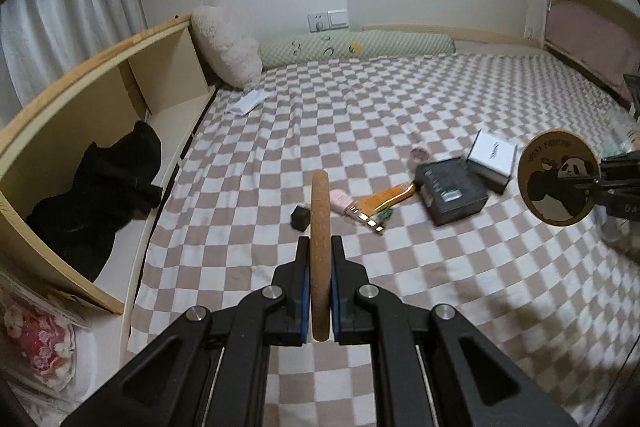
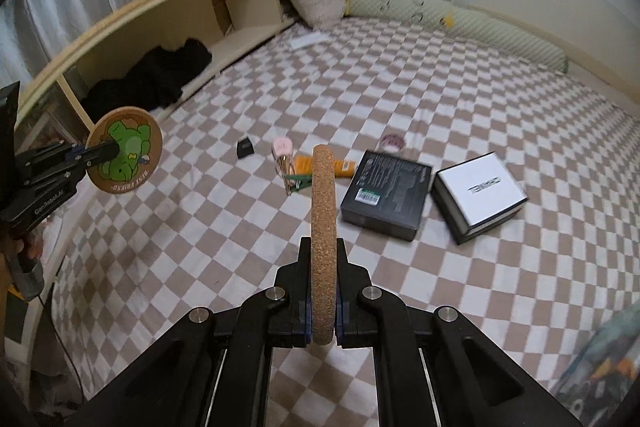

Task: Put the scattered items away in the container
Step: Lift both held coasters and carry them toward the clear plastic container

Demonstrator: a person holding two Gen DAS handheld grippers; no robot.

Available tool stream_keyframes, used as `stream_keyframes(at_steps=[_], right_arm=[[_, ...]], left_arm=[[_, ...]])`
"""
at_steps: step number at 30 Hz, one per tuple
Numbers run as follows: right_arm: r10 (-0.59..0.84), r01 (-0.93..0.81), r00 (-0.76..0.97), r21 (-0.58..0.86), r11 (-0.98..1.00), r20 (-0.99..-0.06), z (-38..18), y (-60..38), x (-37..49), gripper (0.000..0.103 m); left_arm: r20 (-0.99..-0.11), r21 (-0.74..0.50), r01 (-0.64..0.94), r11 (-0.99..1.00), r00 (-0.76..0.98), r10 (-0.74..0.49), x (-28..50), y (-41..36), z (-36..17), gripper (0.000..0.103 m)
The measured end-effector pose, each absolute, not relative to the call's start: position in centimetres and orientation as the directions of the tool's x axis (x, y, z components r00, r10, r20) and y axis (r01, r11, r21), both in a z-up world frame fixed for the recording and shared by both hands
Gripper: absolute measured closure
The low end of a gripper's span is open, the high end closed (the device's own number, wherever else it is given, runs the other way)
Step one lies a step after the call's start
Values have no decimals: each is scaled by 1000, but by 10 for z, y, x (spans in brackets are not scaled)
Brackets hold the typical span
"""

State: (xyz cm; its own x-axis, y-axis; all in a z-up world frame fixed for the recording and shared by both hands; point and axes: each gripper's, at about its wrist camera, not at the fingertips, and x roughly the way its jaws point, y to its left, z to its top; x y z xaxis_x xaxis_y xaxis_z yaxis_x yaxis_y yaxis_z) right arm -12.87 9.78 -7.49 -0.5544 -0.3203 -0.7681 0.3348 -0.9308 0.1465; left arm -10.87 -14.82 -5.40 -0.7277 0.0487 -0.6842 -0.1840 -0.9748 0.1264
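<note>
My left gripper (image 1: 321,247) is shut on a cork coaster (image 1: 321,211) seen edge-on; the right wrist view shows its green cartoon face (image 2: 136,135) in the left gripper (image 2: 108,149). The right gripper (image 2: 323,247) is shut on a second cork coaster (image 2: 323,195), whose panda face (image 1: 556,179) shows at the right gripper (image 1: 600,183). Both hang above the checkered bed. Below lie a black box (image 2: 386,195), a white box (image 2: 478,191), an orange tube (image 2: 344,167), a pink item (image 2: 282,147), a small black cube (image 2: 245,148) and a round tin (image 2: 392,142).
A wooden shelf (image 1: 80,99) with a black garment (image 1: 100,187) lines the bed's left side. Pillows (image 1: 228,47) and a white paper (image 1: 250,103) lie at the head. A blurred clear object (image 1: 624,227) sits at the right edge.
</note>
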Motion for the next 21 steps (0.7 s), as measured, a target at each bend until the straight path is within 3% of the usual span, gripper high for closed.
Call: stream_keyframes(at_steps=[21], right_arm=[[-254, 254, -722, 94, -963, -643, 30, 164, -43, 95]], left_arm=[[-615, 133, -254, -958, -779, 121, -49, -62, 37, 95]])
